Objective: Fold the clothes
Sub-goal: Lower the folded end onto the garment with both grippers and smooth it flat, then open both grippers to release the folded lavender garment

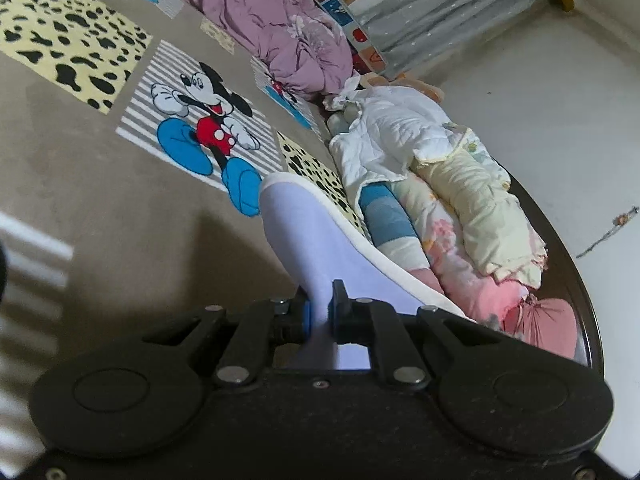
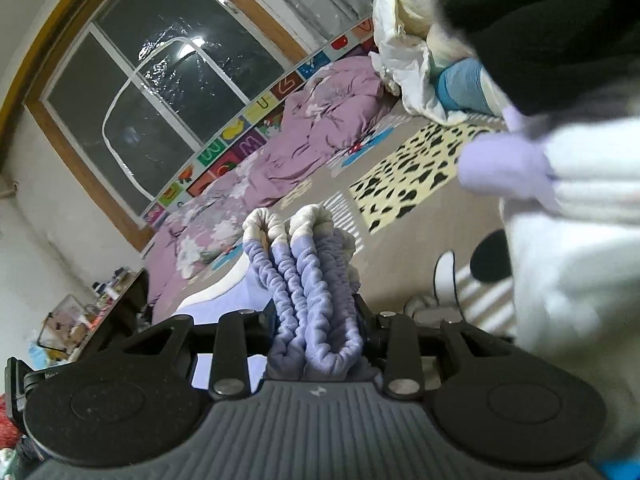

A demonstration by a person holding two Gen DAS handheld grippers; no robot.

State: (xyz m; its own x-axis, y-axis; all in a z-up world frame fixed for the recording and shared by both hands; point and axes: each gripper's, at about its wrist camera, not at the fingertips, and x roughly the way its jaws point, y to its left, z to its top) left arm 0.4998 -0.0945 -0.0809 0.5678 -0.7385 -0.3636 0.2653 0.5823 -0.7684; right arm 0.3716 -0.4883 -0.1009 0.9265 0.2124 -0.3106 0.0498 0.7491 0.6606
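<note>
Beige bedding (image 1: 100, 208) printed with Mickey Mouse (image 1: 208, 128) fills the left wrist view; the left gripper (image 1: 320, 308) has its fingers pinched on a lavender garment (image 1: 304, 240) that rises ahead of them, with a clothes pile (image 1: 440, 184) beyond to their right. In the right wrist view, the right gripper (image 2: 316, 320) clamps the garment's bunched elastic waistband (image 2: 308, 280) between its fingers; a purple duvet (image 2: 280, 152) and window (image 2: 152, 92) lie farther ahead.

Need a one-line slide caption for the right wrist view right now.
Right gripper clamped on the bunched lavender waistband of a garment, held above the bedspread before a dark window.
</note>
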